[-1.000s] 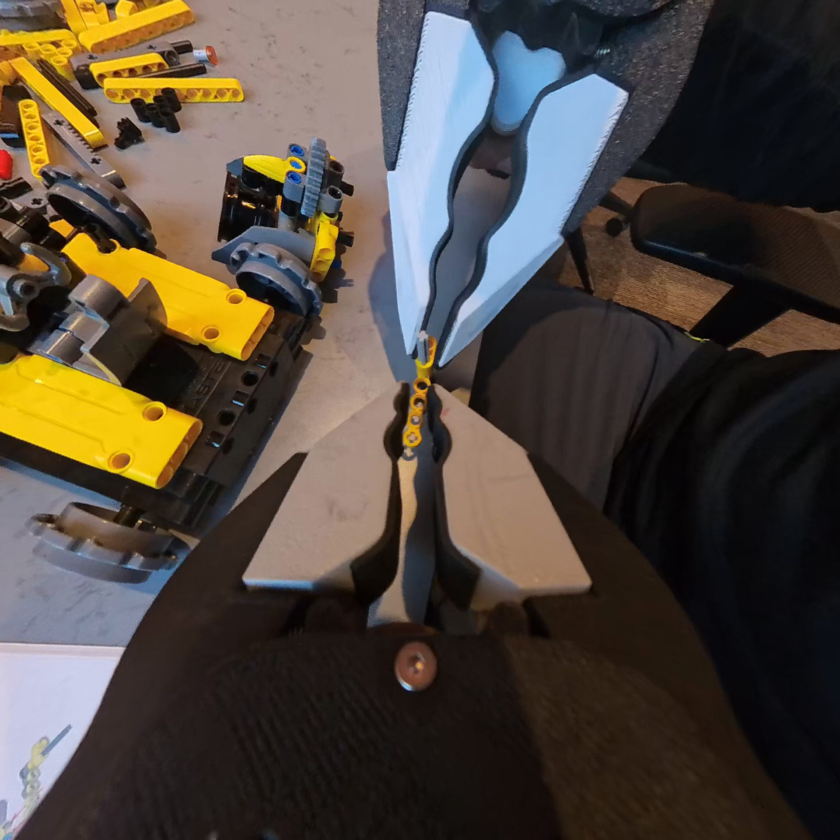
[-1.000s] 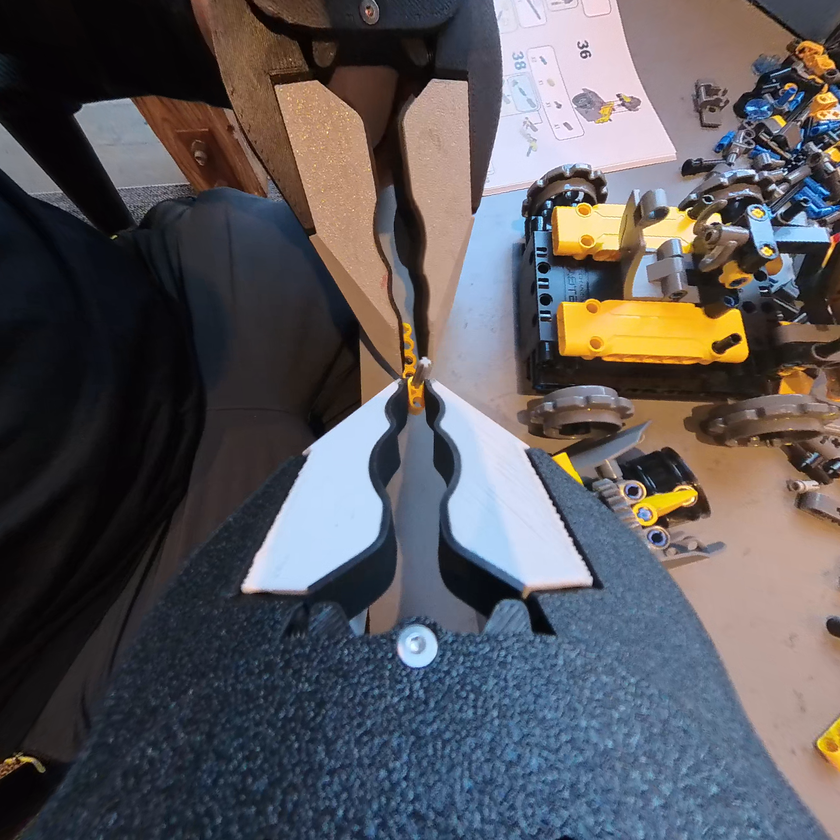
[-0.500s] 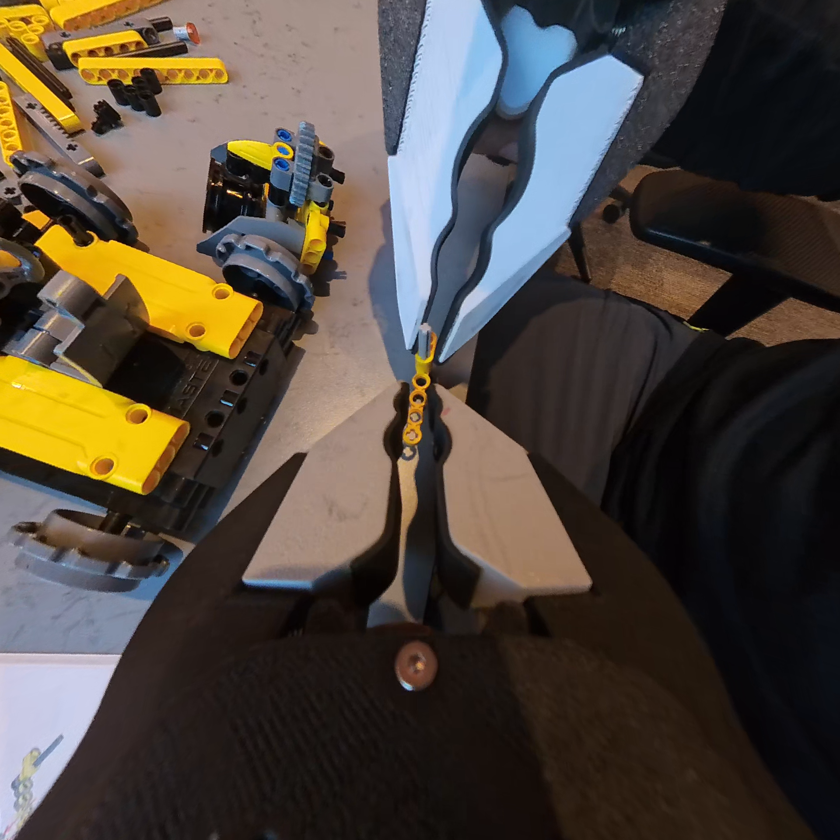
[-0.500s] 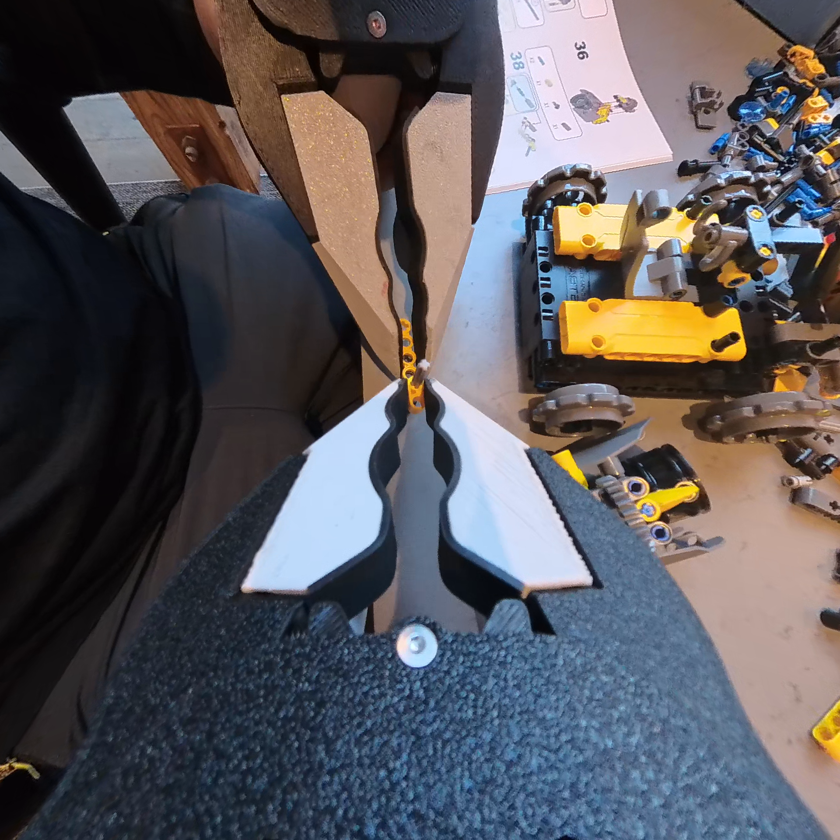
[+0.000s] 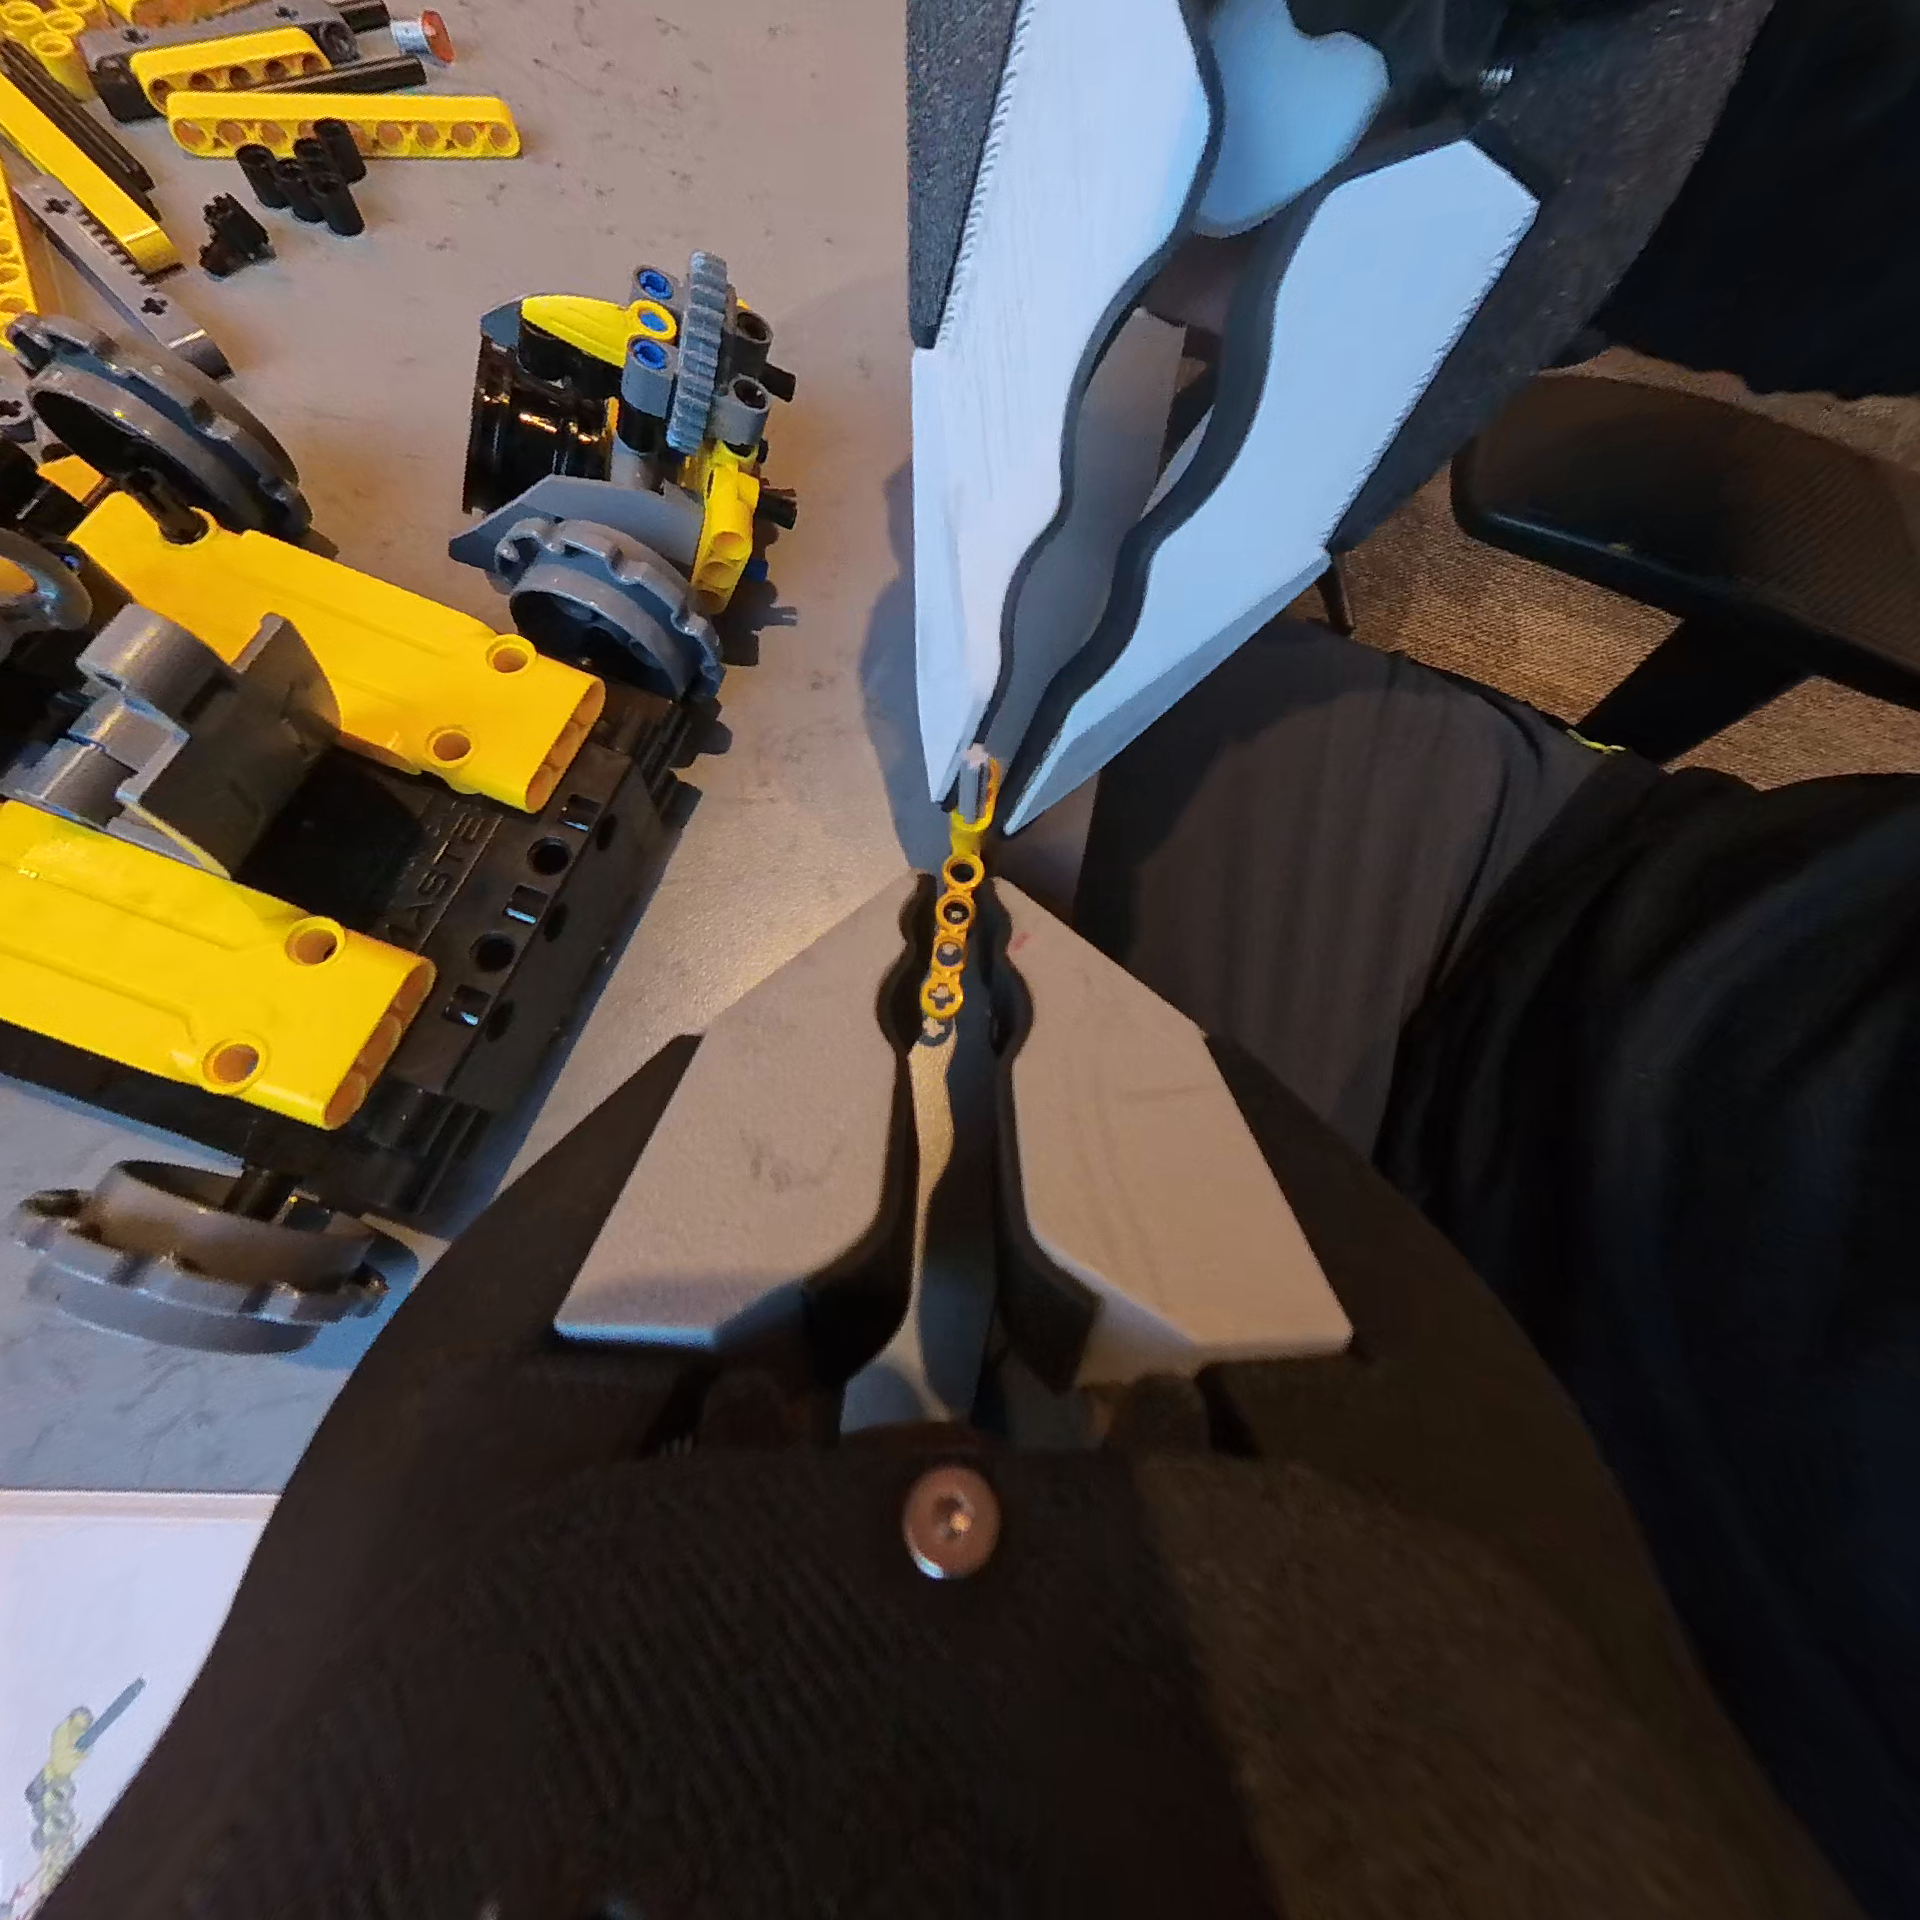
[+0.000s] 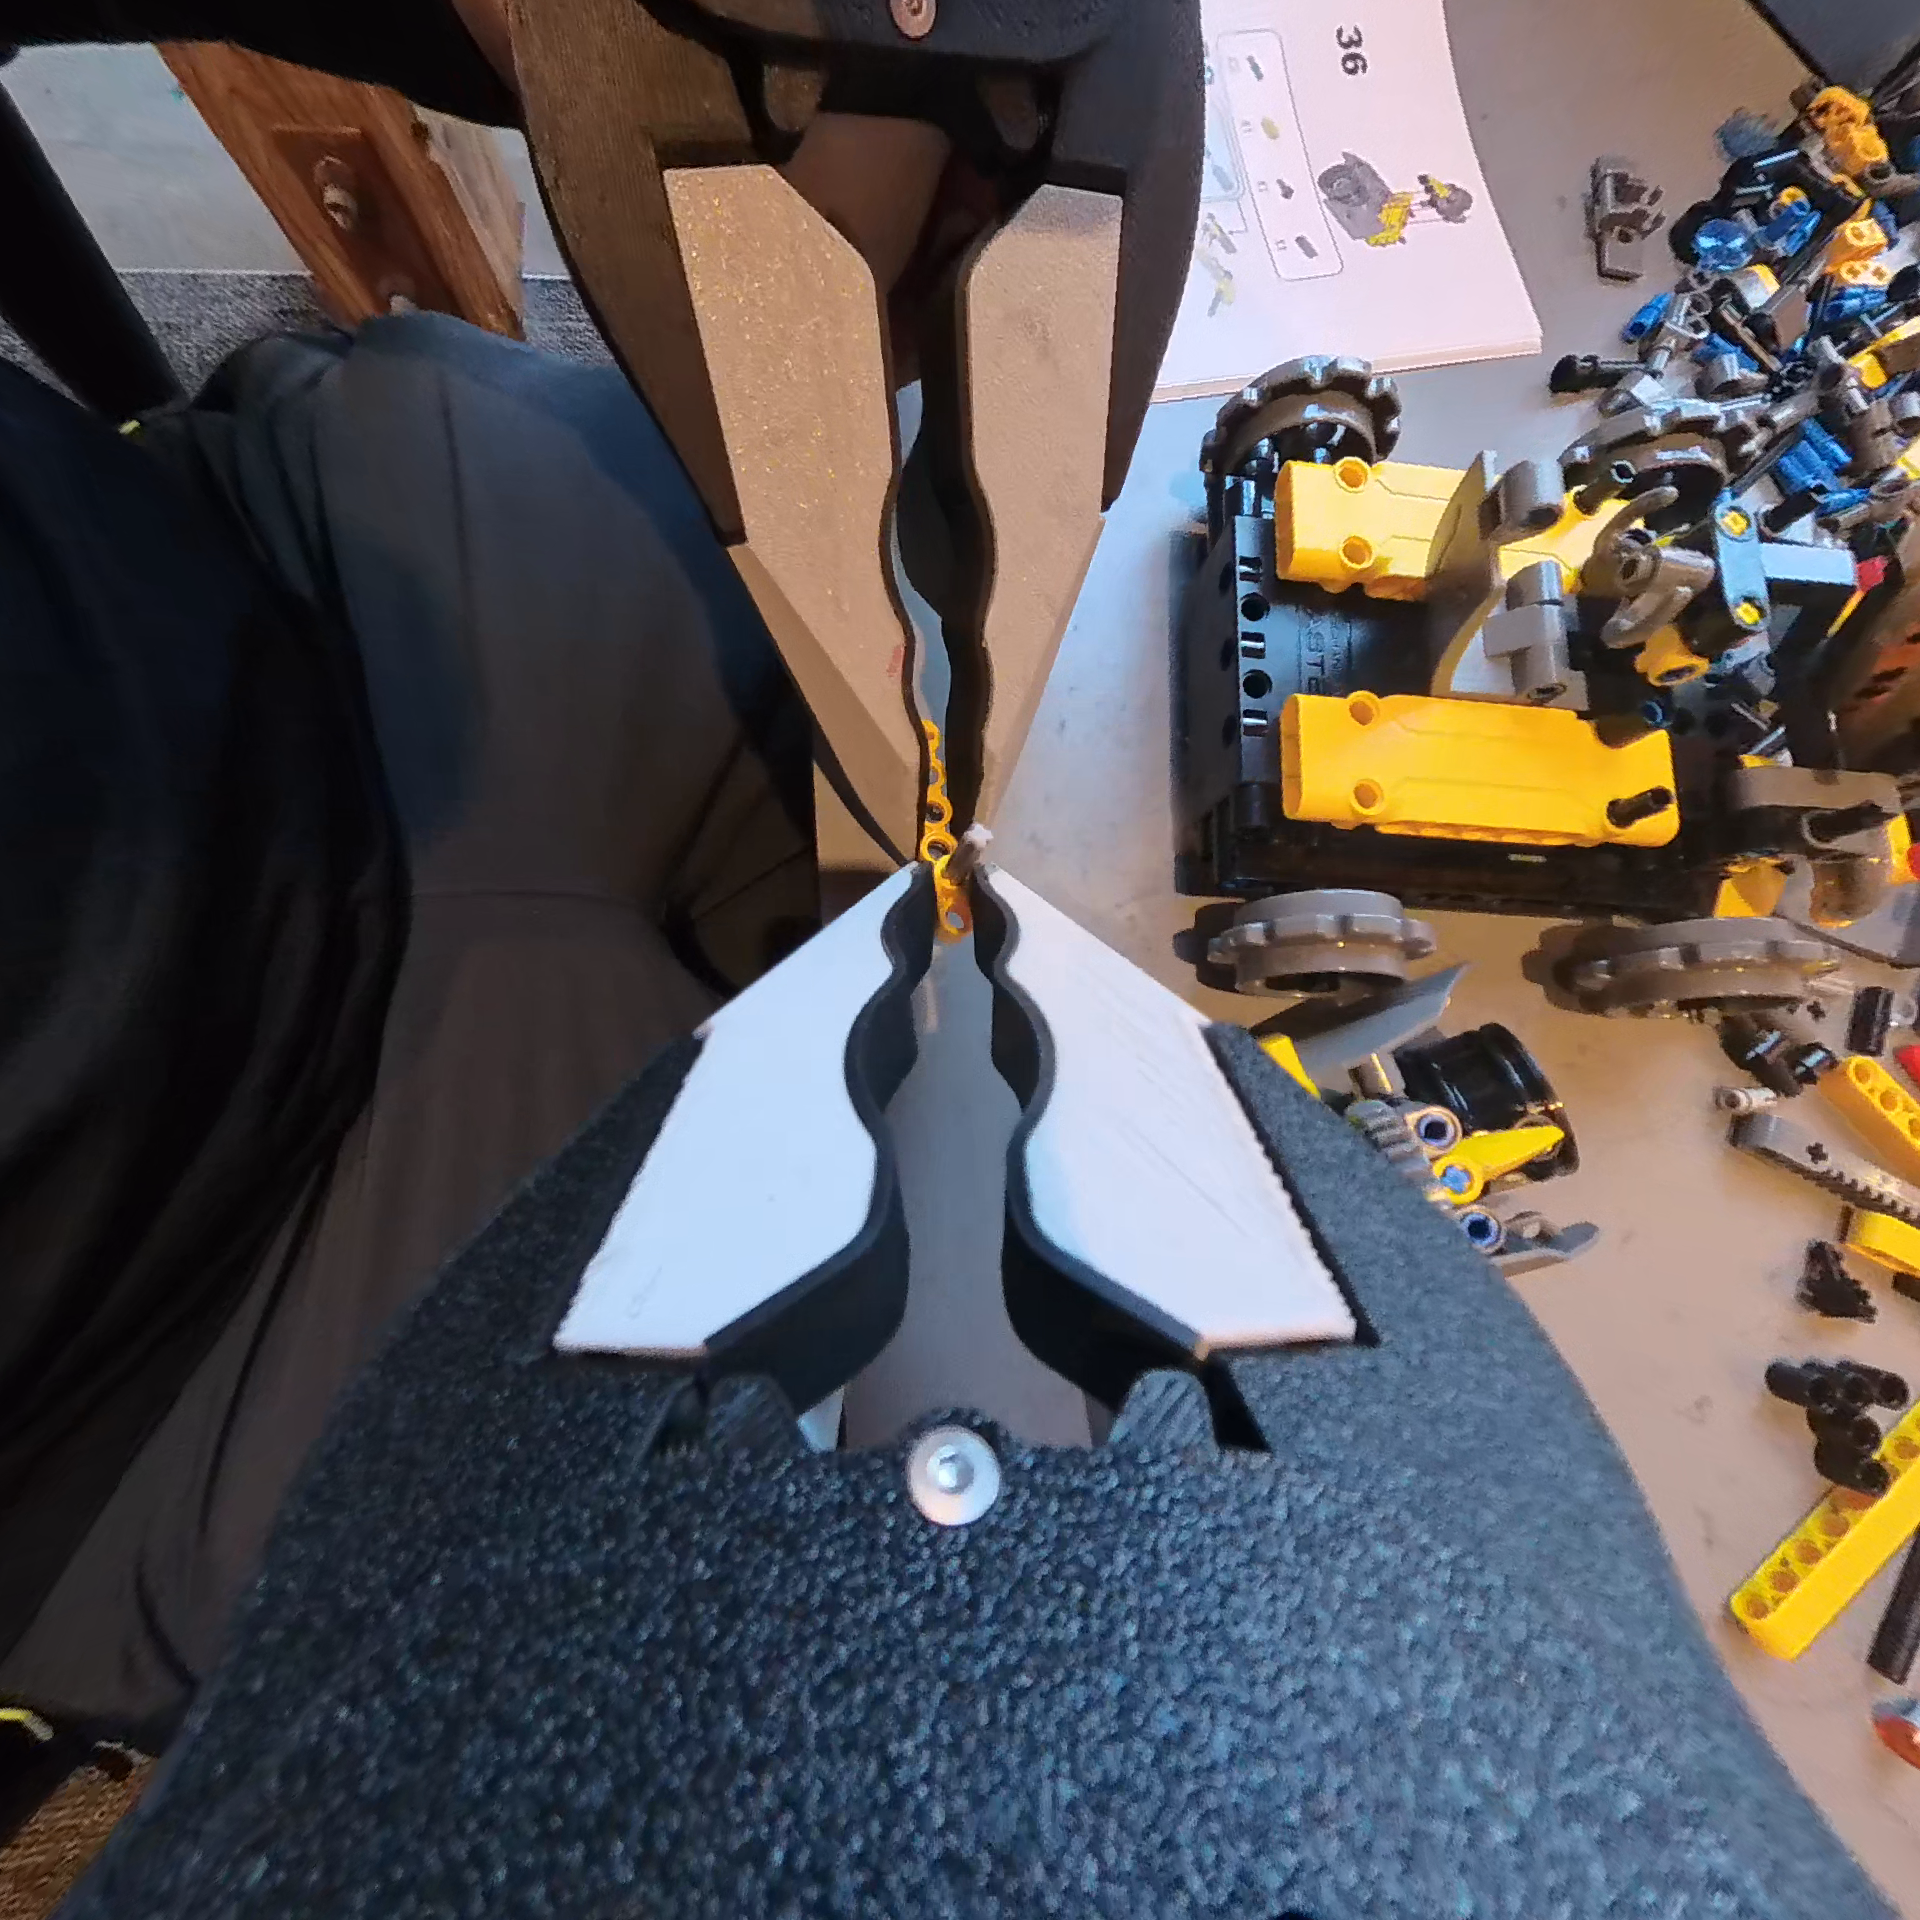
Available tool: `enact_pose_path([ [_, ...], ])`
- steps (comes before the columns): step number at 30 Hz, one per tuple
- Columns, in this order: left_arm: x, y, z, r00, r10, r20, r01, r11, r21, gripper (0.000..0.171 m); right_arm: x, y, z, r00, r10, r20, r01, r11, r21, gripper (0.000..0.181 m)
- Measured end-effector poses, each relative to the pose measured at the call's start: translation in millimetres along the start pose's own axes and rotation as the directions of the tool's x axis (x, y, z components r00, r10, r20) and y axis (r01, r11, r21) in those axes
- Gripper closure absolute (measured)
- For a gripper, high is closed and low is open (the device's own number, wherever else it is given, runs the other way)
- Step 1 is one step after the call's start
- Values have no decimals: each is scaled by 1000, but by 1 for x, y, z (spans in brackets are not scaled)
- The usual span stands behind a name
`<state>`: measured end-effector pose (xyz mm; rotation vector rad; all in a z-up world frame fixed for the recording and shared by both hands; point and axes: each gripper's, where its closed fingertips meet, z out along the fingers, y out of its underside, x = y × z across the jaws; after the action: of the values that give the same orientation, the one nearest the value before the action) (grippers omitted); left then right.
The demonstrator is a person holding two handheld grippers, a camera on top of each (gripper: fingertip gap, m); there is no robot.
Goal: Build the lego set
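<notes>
My left gripper [image 5: 956, 899], with grey fingers, is shut on a thin yellow beam with holes [image 5: 954, 914] and holds it in the air past the table's edge. My right gripper [image 6: 954, 883], with white fingers, meets it tip to tip and is shut on a small grey pin [image 6: 974, 844] at the beam's [image 6: 935, 810] far end. In the left wrist view the right gripper [image 5: 977, 805] comes down from above with the pin [image 5: 974, 777] at its tips. In the right wrist view the left gripper [image 6: 938, 826] comes in from above. How deep the pin sits in the beam is hidden.
A yellow and black vehicle model [image 5: 312, 665] [image 6: 1455, 769] stands on the grey table [image 5: 623, 187]. A small gear sub-assembly [image 5: 644, 468] [image 6: 1455, 1101], loose yellow beams [image 5: 343, 125], a pile of small parts [image 6: 1787, 208] and a booklet [image 6: 1351, 208] lie around it. A person's lap [image 5: 1299, 831] is below the grippers. Both grippers' tips are close together, under 4 cm apart.
Both grippers stay shut and joined at the beam. The pair has shifted slightly against the table; the hold looks the same.
</notes>
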<state>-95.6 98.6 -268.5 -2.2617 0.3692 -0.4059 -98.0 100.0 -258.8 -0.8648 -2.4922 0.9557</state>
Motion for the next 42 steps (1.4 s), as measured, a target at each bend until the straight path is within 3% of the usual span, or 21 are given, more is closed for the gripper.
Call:
enact_pose_path([
  [7,1,3,3,1000,27,7,-27,999,-23,165,-3,2,2,997,-51,-59,50,998,-24,175],
  [17,-1,2,4,1000,0,7,0,1000,-9,165,1,2,2,994,104,-34,-100,991,84,174],
  [19,-3,2,3,999,18,43,-18,1000,-5,165,5,2,-2,987,153,-51,-147,984,102,152],
  [22,-1,-6,-4,975,156,155,-167,984,58,166,0,-8,-13,967,253,8,-249,945,210,146],
  [24,-3,-14,-14,881,346,324,-385,921,63,165,-6,-13,-18,949,308,65,-314,913,262,137],
  [25,-7,-19,-21,779,451,436,-514,858,30,165,-9,-15,-19,942,323,89,-335,899,281,134],
  [27,-13,-24,-33,511,615,601,-704,700,-119,165,-14,-19,-20,932,342,117,-361,878,314,124],
  [29,-3,-27,-35,299,704,644,-812,542,-215,165,-12,-26,-22,930,350,108,-365,861,354,117],
  [31,6,-32,-34,162,729,665,-859,435,-268,165,-9,-36,-27,943,326,64,-323,853,410,116],
  [33,11,-39,-37,66,717,694,-877,374,-303,165,-9,-41,-29,961,277,8,-254,870,423,120],
  [37,18,-49,-50,-57,671,739,-893,296,-339,165,-15,-40,-24,984,160,-81,-120,922,367,127],
  [42,27,-54,-54,-158,642,750,-900,219,-377,165,-27,-54,-31,993,102,-67,-66,911,406,130],
])
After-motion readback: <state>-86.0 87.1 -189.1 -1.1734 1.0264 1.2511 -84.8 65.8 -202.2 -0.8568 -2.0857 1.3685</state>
